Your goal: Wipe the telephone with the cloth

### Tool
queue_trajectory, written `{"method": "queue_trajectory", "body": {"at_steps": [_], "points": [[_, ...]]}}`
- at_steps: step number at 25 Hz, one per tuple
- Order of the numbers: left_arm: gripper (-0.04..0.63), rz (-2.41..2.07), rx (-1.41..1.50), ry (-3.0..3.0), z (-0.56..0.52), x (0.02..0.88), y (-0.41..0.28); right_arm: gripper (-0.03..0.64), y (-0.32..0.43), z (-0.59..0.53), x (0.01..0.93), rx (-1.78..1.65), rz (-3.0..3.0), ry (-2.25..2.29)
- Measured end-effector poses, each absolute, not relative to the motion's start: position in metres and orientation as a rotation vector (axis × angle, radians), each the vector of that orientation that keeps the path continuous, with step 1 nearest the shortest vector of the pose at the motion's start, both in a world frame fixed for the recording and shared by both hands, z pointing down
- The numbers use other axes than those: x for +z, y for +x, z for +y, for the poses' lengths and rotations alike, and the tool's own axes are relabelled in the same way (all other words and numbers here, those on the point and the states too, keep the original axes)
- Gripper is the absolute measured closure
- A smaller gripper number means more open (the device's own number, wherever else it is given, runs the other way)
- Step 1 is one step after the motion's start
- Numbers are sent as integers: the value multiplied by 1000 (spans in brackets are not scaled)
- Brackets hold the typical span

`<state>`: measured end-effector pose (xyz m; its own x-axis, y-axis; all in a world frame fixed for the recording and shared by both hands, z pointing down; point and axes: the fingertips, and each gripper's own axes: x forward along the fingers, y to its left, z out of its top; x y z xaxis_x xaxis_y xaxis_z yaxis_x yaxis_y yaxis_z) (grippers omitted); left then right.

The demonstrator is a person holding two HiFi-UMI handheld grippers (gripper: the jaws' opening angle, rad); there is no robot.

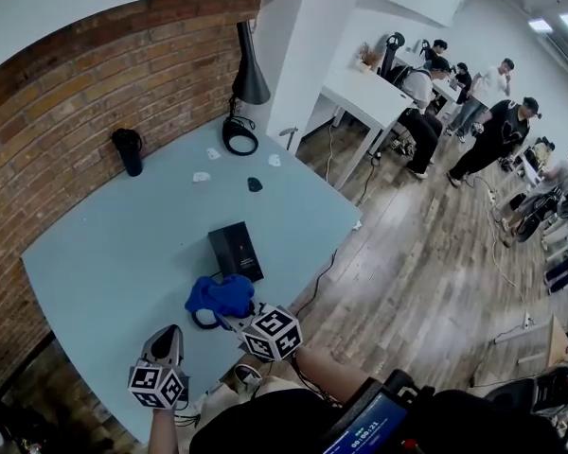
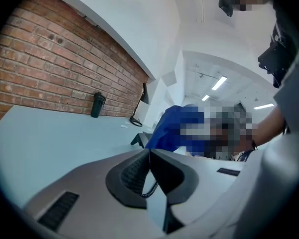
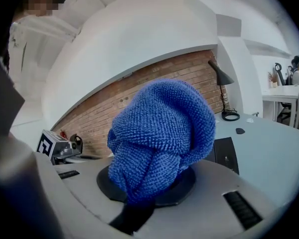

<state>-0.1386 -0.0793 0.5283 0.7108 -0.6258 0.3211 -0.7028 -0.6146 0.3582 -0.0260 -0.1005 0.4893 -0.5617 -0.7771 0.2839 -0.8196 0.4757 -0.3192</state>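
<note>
Gripping a bunched blue cloth (image 3: 162,133) between closed jaws, the right tongs (image 1: 235,312) are hanging low over the near part of the pale blue worktop (image 1: 104,244). The cloth is sitting just beside the near end of the telephone (image 1: 235,251), and no view is showing whether the two are touching. The telephone, a black slab, is lying flat near the middle of the worktop, well apart from the lamp (image 1: 249,78) and the dark cup (image 1: 129,151) standing by the brick wall (image 1: 66,93). The left tongs (image 2: 149,153) are resting to the left of the cloth with the jaws drawn together at the tips and nothing gripped; a short run of coiled cord (image 2: 149,190) is showing behind them. Risks, as judged: the telephone is lying unbraced, so a firm stroke is likely to push it across the worktop instead of cleaning it; the cloth, being wadded, is offering little flat face and may skip or slip from the grip; any cord lying near the cloth may be catching and dragging.
</note>
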Motion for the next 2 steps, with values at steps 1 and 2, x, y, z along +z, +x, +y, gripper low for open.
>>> {"method": "queue_trajectory", "body": {"at_steps": [1,2], "points": [[573,-1015,224,2452,-80,529,-144,537,-34,-100,492,651,-2605,1410],[572,-1011,221,2448,-81,530,-149,537,-43,-100,494,653,-2598,1402]]}}
